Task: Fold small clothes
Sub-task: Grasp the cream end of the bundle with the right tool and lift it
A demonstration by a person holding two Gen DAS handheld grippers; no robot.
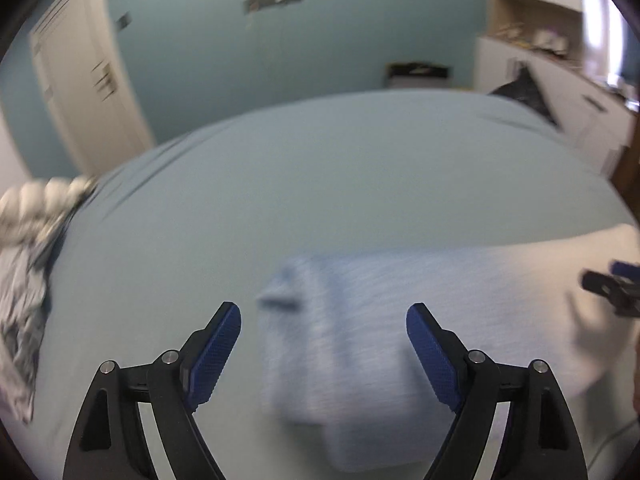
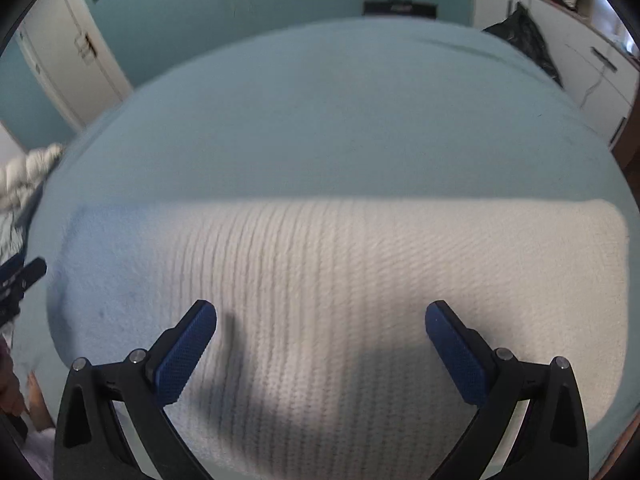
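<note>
A ribbed knit garment [image 1: 360,340], pale blue at its left end and white toward the right, lies as a long folded band across the bed sheet [image 1: 320,180]. My left gripper [image 1: 323,312] hangs open above the blue end with nothing between its fingers. In the right wrist view the same garment [image 2: 340,280] fills the foreground, and my right gripper [image 2: 321,308] is open over its white middle, pads apart from the fabric. The right gripper's tip [image 1: 612,284] shows at the far right edge, and the left one [image 2: 20,280] at the far left edge.
A crumpled heap of grey-and-white clothes [image 1: 24,300] lies at the bed's left edge. Beyond the bed are a white door [image 1: 88,80], a black bag [image 1: 524,92] and white cabinets [image 1: 580,92]. The pale blue sheet [image 2: 320,120] stretches behind the garment.
</note>
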